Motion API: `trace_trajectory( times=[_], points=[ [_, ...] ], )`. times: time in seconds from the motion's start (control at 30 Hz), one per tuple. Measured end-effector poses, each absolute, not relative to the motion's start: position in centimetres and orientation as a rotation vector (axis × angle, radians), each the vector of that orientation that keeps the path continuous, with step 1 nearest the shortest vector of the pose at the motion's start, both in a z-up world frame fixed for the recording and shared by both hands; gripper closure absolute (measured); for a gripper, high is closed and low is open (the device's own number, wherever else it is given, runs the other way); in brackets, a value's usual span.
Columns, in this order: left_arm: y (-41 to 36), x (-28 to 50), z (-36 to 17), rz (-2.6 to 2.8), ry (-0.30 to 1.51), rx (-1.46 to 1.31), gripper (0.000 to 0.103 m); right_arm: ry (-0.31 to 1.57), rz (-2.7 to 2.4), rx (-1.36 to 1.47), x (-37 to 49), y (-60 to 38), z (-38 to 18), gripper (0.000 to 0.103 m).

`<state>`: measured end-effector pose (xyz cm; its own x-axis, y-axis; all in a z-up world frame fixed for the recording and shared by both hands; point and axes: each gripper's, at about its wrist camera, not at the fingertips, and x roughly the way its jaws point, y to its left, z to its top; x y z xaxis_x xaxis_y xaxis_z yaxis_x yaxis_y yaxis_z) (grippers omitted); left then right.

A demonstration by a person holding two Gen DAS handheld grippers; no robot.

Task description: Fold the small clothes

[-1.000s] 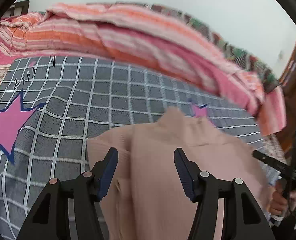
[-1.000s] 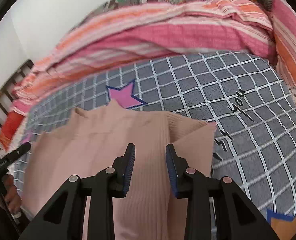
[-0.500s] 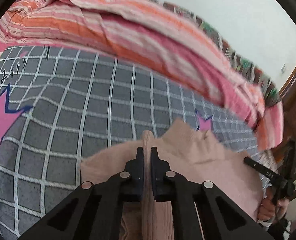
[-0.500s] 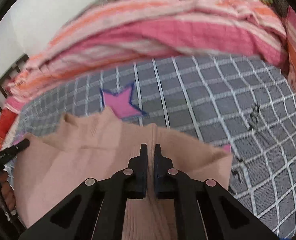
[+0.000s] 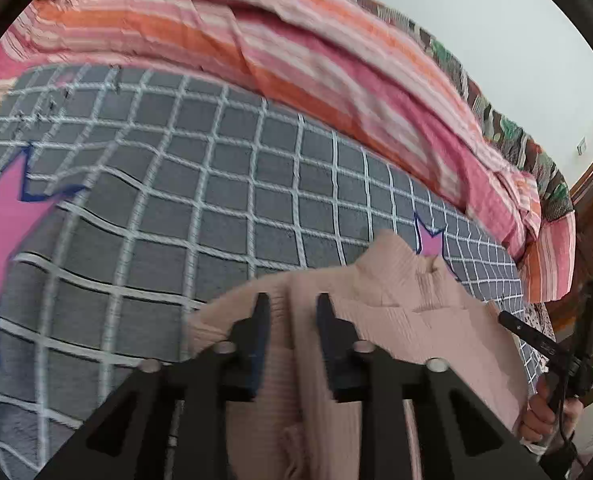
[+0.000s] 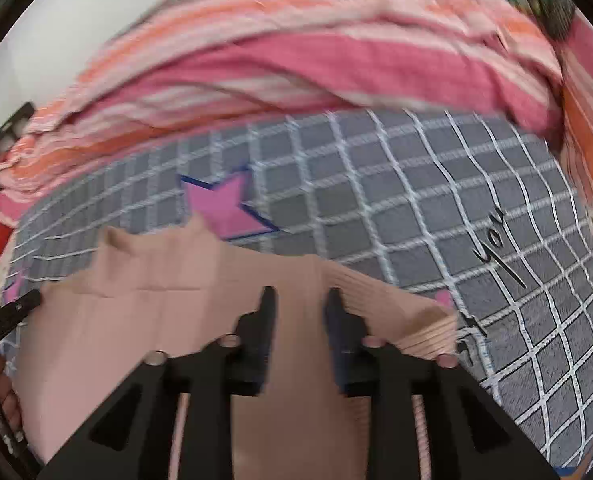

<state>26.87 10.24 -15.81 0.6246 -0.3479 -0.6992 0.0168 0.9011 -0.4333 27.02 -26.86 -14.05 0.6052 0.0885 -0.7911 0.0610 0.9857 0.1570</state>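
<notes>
While jaws open, pink sweater (image 5: 424, 320) beneath left hand-held gripper (image 5: 290, 308), fold between.

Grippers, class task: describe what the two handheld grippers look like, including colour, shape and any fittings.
Both the left gripper and right gripper are black, with angular triangular cut-out frames, round silver bolt heads and flat dark-blue fingers. A black cable hangs from the right gripper's handle.

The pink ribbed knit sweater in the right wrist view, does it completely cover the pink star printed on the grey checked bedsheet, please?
No, the pink ribbed knit sweater lies below the pink star, which shows almost whole.
</notes>
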Motion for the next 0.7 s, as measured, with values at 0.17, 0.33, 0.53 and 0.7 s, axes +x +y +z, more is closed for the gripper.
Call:
trace_trajectory(
  times=[0.17, 0.33, 0.53, 0.7],
  points=[
    [13.0, 25.0, -14.6, -0.134, 0.797, -0.368, 0.049, 0.895, 0.158, 0.128, 25.6, -21.5, -12.8, 0.064],
    [16.5, 24.0, -15.9, -0.036, 0.807, -0.345, 0.049, 0.96, 0.252, 0.091, 25.6, -15.9, -14.8, 0.064],
    [18.8, 23.8, -18.3, -0.035, 0.813, -0.362, 0.049, 0.998, 0.136, 0.025, 26.4, -14.4, -17.3, 0.075],
    [17.0, 24.5, -18.9, -0.018, 0.799, -0.227, 0.039, 1.025, 0.08, 0.052, 28.3, -14.2, -17.6, 0.082]
  ],
)
